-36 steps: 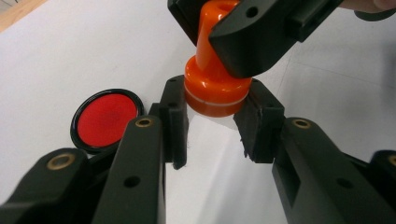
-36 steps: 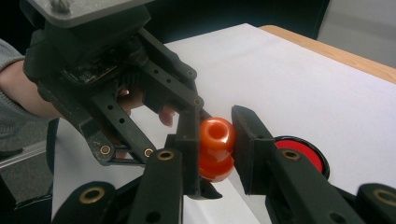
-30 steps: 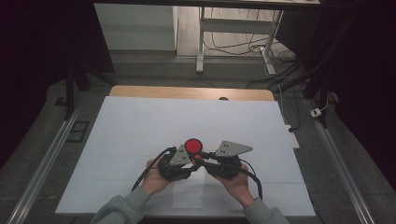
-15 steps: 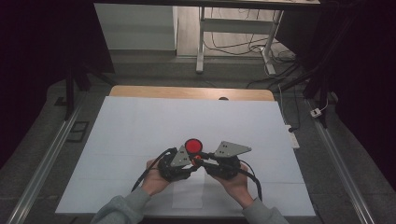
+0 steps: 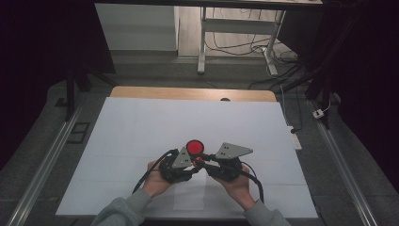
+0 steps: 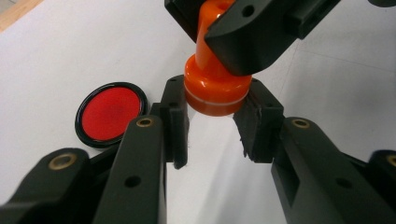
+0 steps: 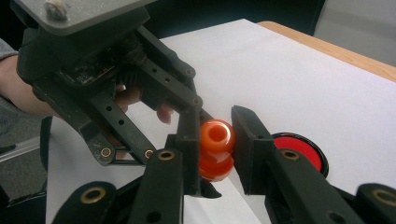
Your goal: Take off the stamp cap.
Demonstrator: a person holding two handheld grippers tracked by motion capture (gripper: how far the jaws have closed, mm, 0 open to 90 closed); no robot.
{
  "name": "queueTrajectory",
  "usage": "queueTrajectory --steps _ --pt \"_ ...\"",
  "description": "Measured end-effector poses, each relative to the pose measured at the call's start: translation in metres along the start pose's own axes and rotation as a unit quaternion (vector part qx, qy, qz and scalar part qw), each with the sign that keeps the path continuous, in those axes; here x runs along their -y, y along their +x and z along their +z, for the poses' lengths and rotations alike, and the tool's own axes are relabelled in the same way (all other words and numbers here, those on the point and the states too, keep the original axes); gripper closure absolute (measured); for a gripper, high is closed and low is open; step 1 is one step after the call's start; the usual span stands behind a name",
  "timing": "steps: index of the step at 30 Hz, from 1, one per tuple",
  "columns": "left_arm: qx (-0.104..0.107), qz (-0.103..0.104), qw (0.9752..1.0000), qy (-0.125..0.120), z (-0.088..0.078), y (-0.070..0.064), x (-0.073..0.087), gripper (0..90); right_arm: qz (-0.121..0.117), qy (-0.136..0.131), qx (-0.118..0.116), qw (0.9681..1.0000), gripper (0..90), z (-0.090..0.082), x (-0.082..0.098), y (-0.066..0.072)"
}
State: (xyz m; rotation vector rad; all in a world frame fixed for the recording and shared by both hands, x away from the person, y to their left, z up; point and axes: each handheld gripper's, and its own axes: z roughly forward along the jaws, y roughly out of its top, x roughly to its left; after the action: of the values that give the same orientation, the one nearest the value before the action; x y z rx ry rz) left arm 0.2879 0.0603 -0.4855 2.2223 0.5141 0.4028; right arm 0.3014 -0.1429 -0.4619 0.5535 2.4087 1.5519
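While both hands sit close together near the front of the white table (image 5: 141, 122), the left tool (image 6: 212, 119) is clamped on the wide base of an orange stamp (image 6: 212, 88), pads pressing each side. Right tool (image 7: 217, 140) is clamped on the stamp's narrower handle end, w/ the hollow top facing its camera. Stamp is held just above the table btwn the two tools, a bit tilted. Red ink pad (image 5: 194, 146), round w/ black rim, lies flat on the table just beyond the tools, apart from the stamp.
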Motion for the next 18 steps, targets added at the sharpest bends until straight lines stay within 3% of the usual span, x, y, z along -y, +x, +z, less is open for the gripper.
queueTrajectory --steps 18 --pt "0.001 0.001 1.0000 -0.004 0.0003 0.0000 0.0012 65.1 -0.001 0.001 0.001 1.0000 72.7 -0.0001 0.0002 0.0006"
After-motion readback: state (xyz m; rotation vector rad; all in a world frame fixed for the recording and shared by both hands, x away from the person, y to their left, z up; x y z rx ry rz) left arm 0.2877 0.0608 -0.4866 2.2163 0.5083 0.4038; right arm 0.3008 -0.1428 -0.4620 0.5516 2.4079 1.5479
